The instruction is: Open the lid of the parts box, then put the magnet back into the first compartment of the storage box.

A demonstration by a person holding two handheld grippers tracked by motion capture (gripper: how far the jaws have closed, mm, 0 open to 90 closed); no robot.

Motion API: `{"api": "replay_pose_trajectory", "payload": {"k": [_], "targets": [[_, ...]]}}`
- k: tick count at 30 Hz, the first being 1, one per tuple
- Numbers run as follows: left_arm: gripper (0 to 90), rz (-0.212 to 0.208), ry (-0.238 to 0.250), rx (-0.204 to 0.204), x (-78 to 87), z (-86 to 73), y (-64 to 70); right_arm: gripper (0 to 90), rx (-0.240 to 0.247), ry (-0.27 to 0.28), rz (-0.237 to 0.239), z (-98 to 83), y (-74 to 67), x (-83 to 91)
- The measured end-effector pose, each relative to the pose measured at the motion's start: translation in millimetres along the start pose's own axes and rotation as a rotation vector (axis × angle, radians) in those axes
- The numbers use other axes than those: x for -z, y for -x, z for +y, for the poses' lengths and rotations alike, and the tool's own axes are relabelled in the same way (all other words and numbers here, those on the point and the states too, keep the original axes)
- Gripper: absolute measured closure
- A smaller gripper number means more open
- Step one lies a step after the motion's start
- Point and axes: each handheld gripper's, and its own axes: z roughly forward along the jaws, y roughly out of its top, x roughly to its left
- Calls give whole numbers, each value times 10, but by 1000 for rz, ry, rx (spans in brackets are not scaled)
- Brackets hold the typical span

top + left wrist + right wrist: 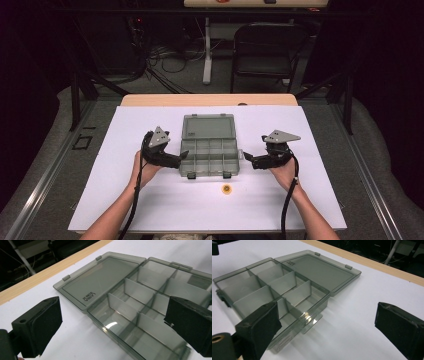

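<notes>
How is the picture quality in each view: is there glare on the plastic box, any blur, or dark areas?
High view: the white table cover is evenly lit, the room behind is very dark, and the organizer box looks small and soft. Left gripper view: a bright glare spot sits on a compartment floor; the near pads are slightly blurred. Right gripper view: glare on the front latch; the background is dim.

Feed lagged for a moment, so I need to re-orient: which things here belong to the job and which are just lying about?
In the job:
compartment box, lid open flat
left gripper, open beside it
right gripper, open beside it

Lying about:
small yellow disc on the white sheet
folding chair behind the table
</notes>
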Motion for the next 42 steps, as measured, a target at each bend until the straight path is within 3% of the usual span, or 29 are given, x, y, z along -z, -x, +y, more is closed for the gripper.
{"api": "replay_pose_trajectory", "payload": {"k": [6,17,25,31,42], "targets": [[5,-7,17,-3,61,-81,103,14,20,29,-12,-104,-128,98],[3,-36,5,-24,110,-179,249,0,49,64,-6,-274,-294,247],[3,-44,20,-18,164,-185,278,0,19,93,-29,-428,-295,427],[3,-63,15,-49,173,-170,355,0,19,116,-36,-457,-272,470],[3,-126,-8,-88,163,-122,510,0,30,95,20,-465,-244,418]]}}
